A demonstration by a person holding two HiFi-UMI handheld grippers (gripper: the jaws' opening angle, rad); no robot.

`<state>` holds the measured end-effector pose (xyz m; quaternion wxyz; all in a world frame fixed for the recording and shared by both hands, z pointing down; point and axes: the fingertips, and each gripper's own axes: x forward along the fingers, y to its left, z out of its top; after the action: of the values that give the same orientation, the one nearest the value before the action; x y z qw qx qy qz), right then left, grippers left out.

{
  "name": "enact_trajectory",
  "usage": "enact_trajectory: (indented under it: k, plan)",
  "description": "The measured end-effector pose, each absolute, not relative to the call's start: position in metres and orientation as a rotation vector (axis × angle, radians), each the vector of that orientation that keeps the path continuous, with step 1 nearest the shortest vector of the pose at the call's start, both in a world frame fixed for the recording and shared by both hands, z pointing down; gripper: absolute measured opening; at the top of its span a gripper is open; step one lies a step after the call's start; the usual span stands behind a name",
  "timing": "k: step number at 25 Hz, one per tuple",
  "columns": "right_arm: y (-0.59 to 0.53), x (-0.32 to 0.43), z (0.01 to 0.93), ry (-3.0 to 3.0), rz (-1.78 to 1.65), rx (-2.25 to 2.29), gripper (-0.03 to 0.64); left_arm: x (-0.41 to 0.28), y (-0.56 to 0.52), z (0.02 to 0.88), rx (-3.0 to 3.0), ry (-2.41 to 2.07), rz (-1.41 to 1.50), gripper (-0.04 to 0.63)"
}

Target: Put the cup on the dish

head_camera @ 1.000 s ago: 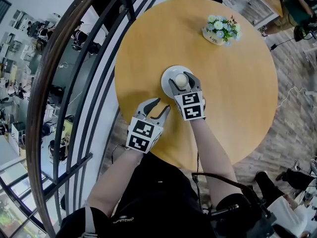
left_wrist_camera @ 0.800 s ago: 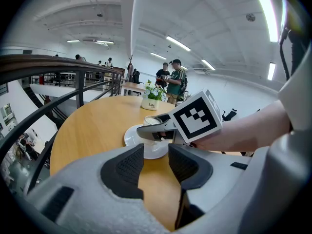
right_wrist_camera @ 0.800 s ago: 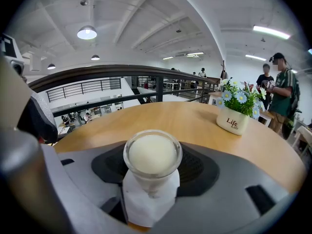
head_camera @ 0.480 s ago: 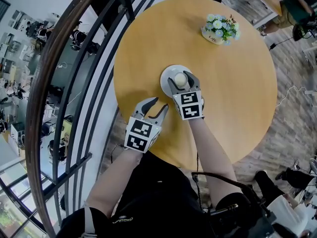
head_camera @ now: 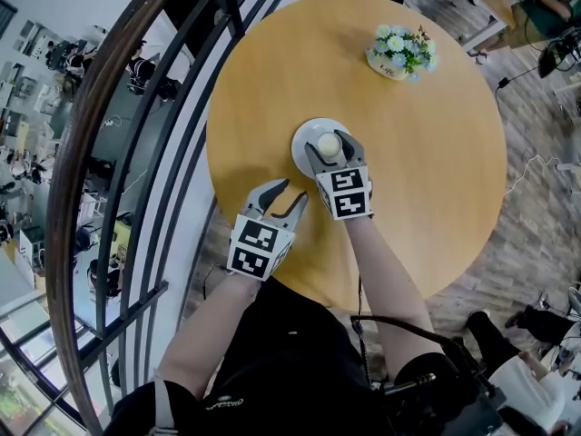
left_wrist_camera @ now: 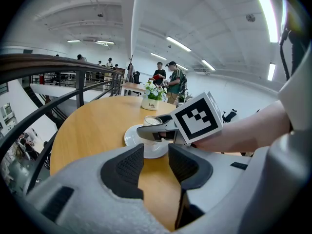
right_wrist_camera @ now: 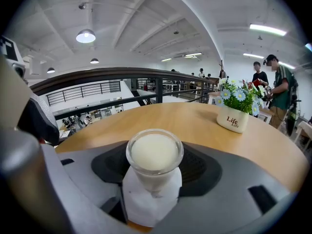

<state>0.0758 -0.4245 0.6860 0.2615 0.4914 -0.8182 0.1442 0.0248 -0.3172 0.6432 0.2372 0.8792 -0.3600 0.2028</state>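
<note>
Well, step: placing, pretty much the tail end of it. The cup's over the dish and just hasn't been let go.
Right gripper (head_camera: 330, 149): pinching the cup (right_wrist_camera: 154, 155) from both sides, pads snug on the glass, tilted down toward the table.
Cup: upright, full of something milky white, in the middle of the dish (head_camera: 302, 133). My own jaws hide the foot, so I can't tell if it's fully resting or a hair above.
Dish: white saucer on the round wooden table (head_camera: 427, 153), on my side of centre, well apart from the flower pot (head_camera: 399, 54) at the far side.
Left gripper (head_camera: 292, 191): empty, jaws a bit apart with only tabletop between them, hovering near the dish but touching nothing.
Next move (my guess): make sure the foot is down flat, then spread the right jaws evenly and back out straight along them, nice and slow.
Worry: it's brim-full, so a pad dragging on the glass could tip or slosh it.
</note>
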Motion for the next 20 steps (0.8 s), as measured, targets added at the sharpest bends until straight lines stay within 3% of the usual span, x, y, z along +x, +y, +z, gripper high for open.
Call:
enact_trajectory:
  k: [20]
  plan:
    - [-0.4145, 0.0808, 0.692, -2.22, 0.427, 1.32, 0.29, 0.028, -0.3102, 0.6404, 2.429, -0.985, 0.57, 0.163]
